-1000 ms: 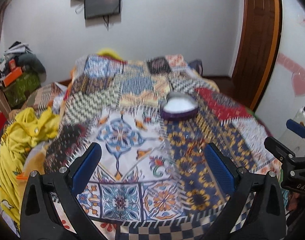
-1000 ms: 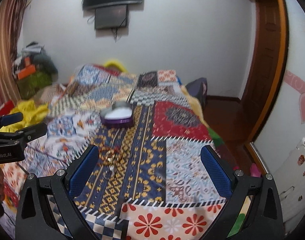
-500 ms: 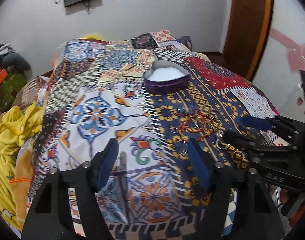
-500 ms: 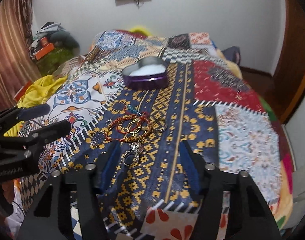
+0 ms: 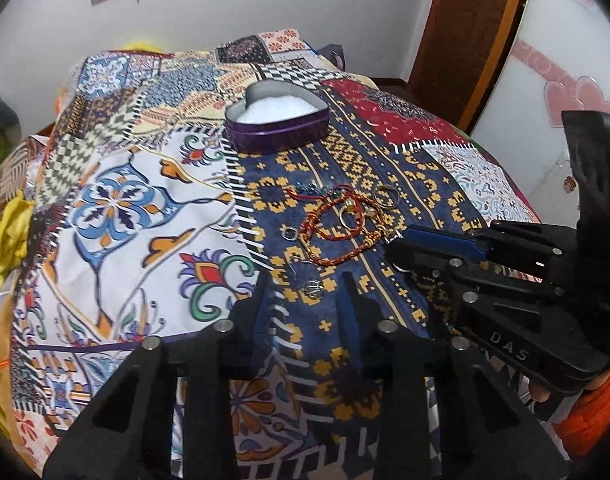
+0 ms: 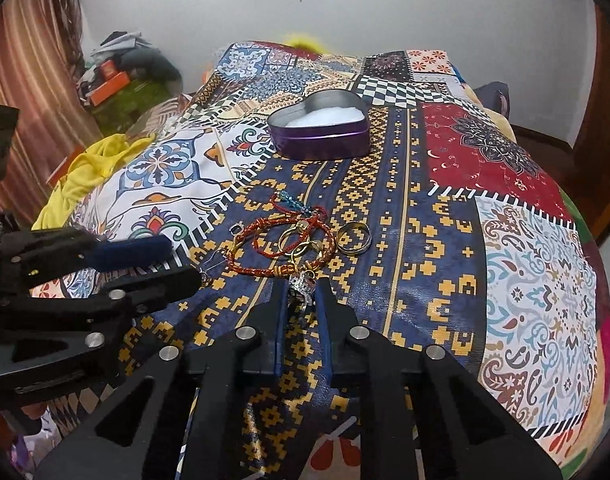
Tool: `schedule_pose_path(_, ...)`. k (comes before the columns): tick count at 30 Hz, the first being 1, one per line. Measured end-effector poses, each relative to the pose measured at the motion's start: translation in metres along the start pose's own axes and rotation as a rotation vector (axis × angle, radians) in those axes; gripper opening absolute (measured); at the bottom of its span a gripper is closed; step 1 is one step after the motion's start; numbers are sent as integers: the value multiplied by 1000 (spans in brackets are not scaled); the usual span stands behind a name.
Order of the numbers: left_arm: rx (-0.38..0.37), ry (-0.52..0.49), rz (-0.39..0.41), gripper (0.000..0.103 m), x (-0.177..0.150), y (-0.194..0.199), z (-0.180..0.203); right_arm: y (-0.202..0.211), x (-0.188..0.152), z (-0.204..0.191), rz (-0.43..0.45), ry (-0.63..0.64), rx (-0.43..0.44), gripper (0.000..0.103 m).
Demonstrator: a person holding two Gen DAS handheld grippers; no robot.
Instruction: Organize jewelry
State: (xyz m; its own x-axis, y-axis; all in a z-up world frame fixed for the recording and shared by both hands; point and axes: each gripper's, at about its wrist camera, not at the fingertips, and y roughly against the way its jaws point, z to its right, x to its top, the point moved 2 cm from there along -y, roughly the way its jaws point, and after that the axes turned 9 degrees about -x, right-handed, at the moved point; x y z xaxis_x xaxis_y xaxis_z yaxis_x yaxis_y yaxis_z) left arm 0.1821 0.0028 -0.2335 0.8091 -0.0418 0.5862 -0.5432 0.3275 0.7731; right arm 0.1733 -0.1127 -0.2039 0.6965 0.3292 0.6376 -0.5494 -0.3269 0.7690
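From my right wrist camera, my right gripper (image 6: 301, 300) sits low in the middle of the frame, its two blue-lined fingers (image 6: 280, 320) drawn close with only a narrow gap between them. A small silver charm (image 6: 301, 286) lies in that gap at the tips; I cannot tell whether the pads are actually pressing on it or just framing it. Just above the tips lies the tangle of jewelry: a red and gold braided bracelet (image 6: 273, 268), a thin red cord (image 6: 289, 210) with blue beads, a few gold rings (image 6: 295, 238) in the middle, and a wider band ring (image 6: 354, 240) just to the right of the pile. All of it rests on the dark blue and yellow patch of the patchwork bedspread (image 6: 525, 240).

Higher in the frame, near the centre, stands the open purple heart-shaped tin (image 6: 319, 132) with white padding inside, well apart from the pile.

My left gripper (image 6: 173, 256) reaches in from the left edge, its tips beside the left end of the bracelet. In the left wrist view, that gripper (image 5: 305, 292) has its fingers (image 5: 261, 300) partly apart, with a small silver piece (image 5: 313, 289) lying on the cloth between the tips, untouched. The right gripper (image 5: 397, 246) comes in there from the right side.

A yellow cloth (image 6: 93, 164) is bunched at the left of the bed.
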Motion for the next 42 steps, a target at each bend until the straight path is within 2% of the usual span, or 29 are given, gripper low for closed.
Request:
schedule_pose_path(5,-31,35,-8,22,-1,-9,-4,3,-1,4,4,-8,-5,11)
schedule_pose_path(7,-29,41,-9,11,0,-10,-5,4,-1,6,6,-13,-9,11)
schedule_pose_path(9,-27,43,-10,8,-1,-11,-6,6,-1,8,8,-21,-11,11)
schedule_pose_path(15,-21,38,1,8,-2,-6,-4,16,3,11,25,-36,-26,11)
schedule_pose_path(21,-5,31,53,8,5,16,-4,31,12,15,74,-54,-42,11)
schedule_pose_path(35,35,-19,237,8,50,71,-4,69,48,22,215,-84,-78,11)
schedule_pose_path(42,39,-48,293,8,72,81,-3,75,68,19,275,-75,-88,11)
